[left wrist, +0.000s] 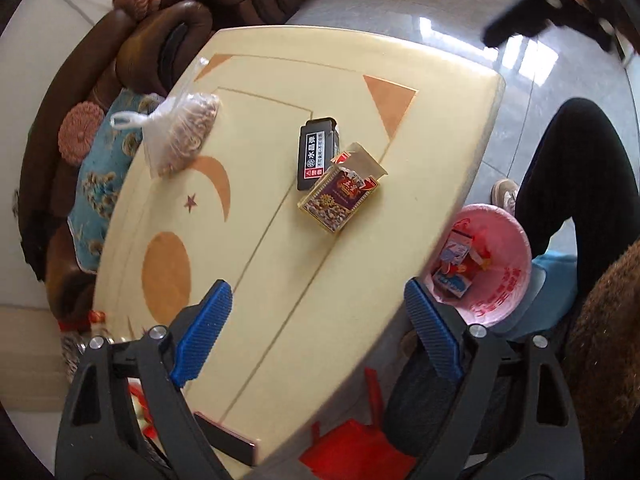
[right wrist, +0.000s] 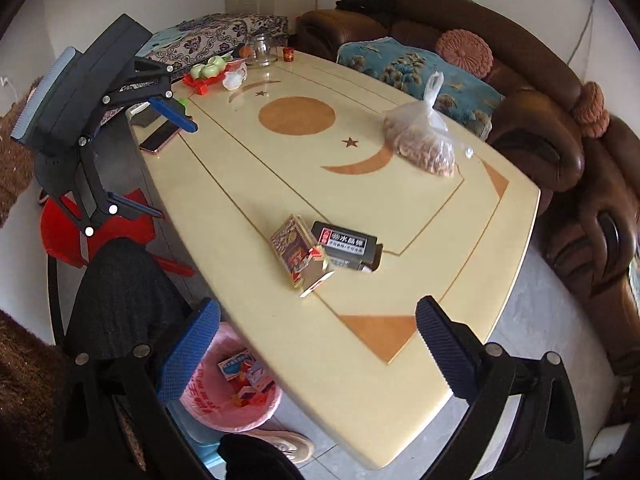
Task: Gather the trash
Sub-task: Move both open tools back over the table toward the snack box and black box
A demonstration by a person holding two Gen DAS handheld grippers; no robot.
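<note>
Plainly, both hand-held grippers, left [left wrist: 316, 336] and right [right wrist: 318, 350], hung wide and empty above the cream worktop [right wrist: 360, 392]; the light, crushable purple-and-gold cardboard packet [right wrist: 298, 254] lay mid-worktop, best pinched across its narrow sides.

Two boxes [right wrist: 328, 252] touching mid-table [right wrist: 280, 184]; bin [right wrist: 228, 396] on floor beside edge.

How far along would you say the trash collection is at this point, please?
Partly done. Some small cartons already lie in the pink-lined bin beside the table. Nothing is in hand: the left tongs and the right tongs are both open and empty. Left: the gold box and the black box leaning together mid-table.
</note>
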